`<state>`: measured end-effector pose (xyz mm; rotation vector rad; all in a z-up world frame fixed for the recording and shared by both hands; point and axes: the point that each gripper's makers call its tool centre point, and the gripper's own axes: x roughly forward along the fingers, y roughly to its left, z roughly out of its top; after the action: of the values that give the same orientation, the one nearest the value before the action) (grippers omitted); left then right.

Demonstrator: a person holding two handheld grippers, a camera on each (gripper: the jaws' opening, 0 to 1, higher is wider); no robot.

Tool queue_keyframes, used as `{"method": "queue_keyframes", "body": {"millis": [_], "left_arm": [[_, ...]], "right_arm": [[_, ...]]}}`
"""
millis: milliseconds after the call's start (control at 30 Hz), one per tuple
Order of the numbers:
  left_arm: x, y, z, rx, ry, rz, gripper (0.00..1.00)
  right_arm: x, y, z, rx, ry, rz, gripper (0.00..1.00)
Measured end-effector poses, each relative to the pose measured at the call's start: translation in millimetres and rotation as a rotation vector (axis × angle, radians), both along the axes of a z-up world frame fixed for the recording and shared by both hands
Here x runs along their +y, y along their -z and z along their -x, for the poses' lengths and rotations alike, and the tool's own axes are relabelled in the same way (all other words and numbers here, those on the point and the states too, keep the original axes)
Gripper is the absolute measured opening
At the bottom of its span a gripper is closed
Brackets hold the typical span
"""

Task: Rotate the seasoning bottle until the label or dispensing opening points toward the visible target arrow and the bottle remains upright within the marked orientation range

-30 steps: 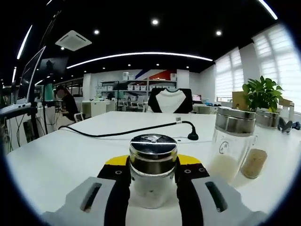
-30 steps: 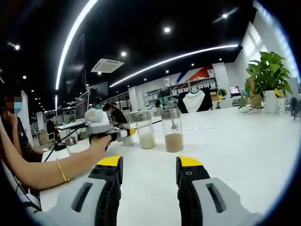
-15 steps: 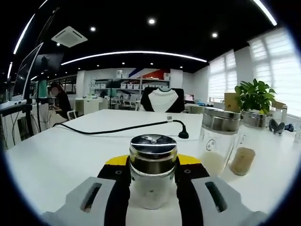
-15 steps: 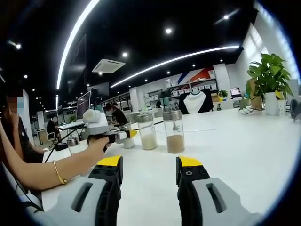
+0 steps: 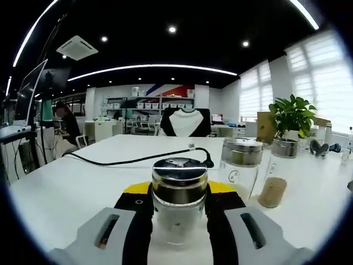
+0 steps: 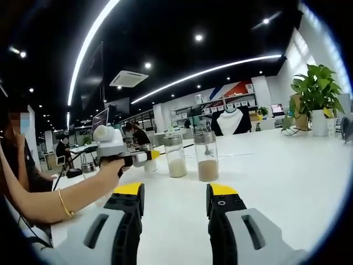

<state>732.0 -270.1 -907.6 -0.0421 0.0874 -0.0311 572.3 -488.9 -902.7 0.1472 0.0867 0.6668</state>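
Observation:
A small glass seasoning bottle (image 5: 179, 205) with a shiny metal lid stands upright on the white table (image 5: 71, 193). My left gripper (image 5: 179, 190) is shut on it, yellow-tipped jaws pressing both sides. In the right gripper view the left gripper (image 6: 150, 157) is held by a person's hand (image 6: 107, 168) at the left, with the bottle (image 6: 148, 162) at its tip. My right gripper (image 6: 175, 193) stands open over the bare table with nothing between its jaws.
Two taller glass bottles stand close by: one with white powder (image 5: 238, 172) (image 6: 176, 156), one with brown powder (image 5: 277, 172) (image 6: 207, 156). A black cable (image 5: 138, 160) crosses the table behind. A potted plant (image 6: 317, 96) sits at the far right. Another small jar (image 6: 87, 170) sits left.
In the left gripper view the two tall bottles and background have slid left: the left gripper has turned with the bottle still held. The right gripper has barely moved.

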Motion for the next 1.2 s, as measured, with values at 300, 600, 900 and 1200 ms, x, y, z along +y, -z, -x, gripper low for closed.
{"method": "queue_keyframes", "body": {"millis": [300,600,900,1200], "left_arm": [[-9.2,-10.8,21.2,-0.017,0.025,0.007,0.38],[-23.3,-17.4,38.8,-0.029,0.073,-0.028,0.38],[-38.7,-24.5,54.6,-0.053,0.13,-0.047,0.38],[-51.0,-19.7,68.1,-0.042,0.172,-0.073,0.38]], "right_arm": [[3.3,-2.4,4.1,-0.007,-0.012,-0.002,0.44],[7.6,0.5,8.6,-0.003,-0.027,-0.001,0.43],[13.0,0.0,12.5,-0.006,-0.04,0.006,0.43],[21.4,5.0,16.7,0.006,-0.063,0.016,0.43]]}}
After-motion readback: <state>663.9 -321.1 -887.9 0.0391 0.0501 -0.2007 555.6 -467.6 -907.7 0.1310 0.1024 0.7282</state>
